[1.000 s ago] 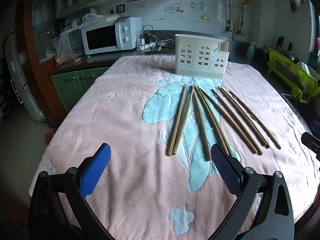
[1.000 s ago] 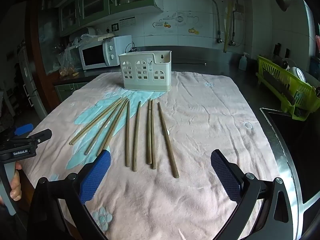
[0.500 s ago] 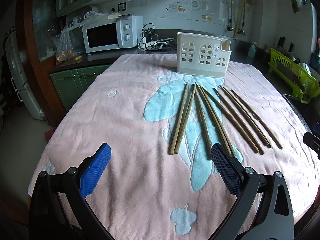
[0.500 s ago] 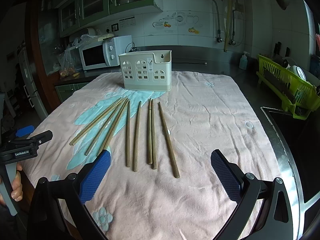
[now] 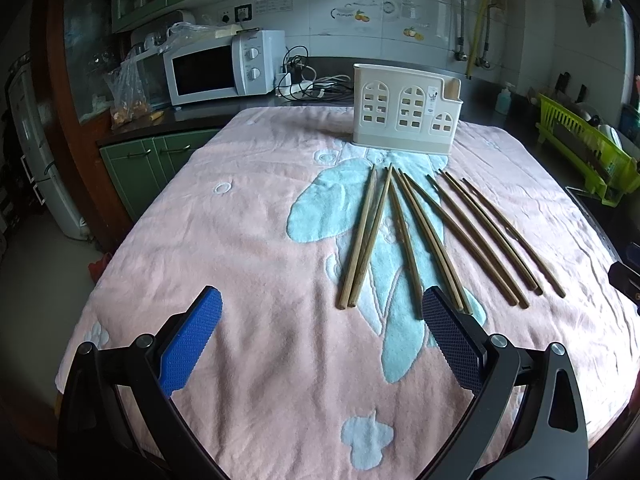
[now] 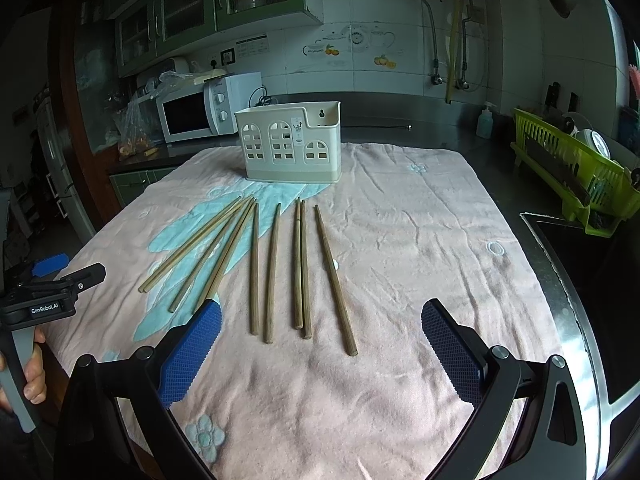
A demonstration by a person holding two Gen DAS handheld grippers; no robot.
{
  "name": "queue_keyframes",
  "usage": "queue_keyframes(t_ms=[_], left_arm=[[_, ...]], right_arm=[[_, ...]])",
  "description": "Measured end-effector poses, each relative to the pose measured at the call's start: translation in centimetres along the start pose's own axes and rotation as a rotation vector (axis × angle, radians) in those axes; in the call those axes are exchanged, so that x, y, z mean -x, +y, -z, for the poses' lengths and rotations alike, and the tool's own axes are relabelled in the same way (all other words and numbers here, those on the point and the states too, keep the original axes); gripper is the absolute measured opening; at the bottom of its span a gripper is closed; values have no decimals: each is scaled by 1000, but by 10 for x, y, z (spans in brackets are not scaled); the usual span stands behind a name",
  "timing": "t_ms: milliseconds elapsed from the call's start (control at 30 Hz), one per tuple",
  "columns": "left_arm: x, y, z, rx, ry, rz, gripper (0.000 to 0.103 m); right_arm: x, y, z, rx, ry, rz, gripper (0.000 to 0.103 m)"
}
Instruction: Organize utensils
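Note:
Several wooden chopsticks point(image 5: 416, 232) lie side by side on a pink towel point(image 5: 248, 240), fanning toward me; they also show in the right wrist view point(image 6: 276, 268). A cream utensil holder point(image 5: 404, 110) with window cut-outs stands upright behind them, also in the right wrist view point(image 6: 292, 144). My left gripper point(image 5: 320, 344) is open and empty, above the towel's near edge, left of the chopsticks' near ends. My right gripper point(image 6: 320, 352) is open and empty, just short of the near ends. The left gripper also shows at the left edge of the right wrist view point(image 6: 48, 292).
A white microwave point(image 5: 220, 68) and a plastic bag point(image 5: 128, 92) sit on the counter at back left. A green dish rack point(image 6: 576, 168) stands at the right beside a sink point(image 6: 600, 280). Cables point(image 5: 312, 80) lie behind the holder.
Both grippers have drifted slightly; the left view has shifted a little downward and back. Nothing on the towel has moved.

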State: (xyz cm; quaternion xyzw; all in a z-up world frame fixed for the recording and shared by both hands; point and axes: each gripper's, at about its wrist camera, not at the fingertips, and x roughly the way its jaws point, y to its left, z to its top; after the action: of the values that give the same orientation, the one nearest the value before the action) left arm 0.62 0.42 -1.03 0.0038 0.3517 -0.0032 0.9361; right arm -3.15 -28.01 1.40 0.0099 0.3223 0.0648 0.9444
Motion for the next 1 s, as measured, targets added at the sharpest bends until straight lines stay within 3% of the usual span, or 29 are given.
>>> queue_keyframes(t_ms=[633, 1000], left_arm=[[-9, 7, -3, 4, 14, 0, 98], [1, -1, -16, -3, -28, 24, 98]], right_arm=[[-6, -10, 5, -23, 21, 6, 97], [0, -8, -4, -21, -11, 14, 97]])
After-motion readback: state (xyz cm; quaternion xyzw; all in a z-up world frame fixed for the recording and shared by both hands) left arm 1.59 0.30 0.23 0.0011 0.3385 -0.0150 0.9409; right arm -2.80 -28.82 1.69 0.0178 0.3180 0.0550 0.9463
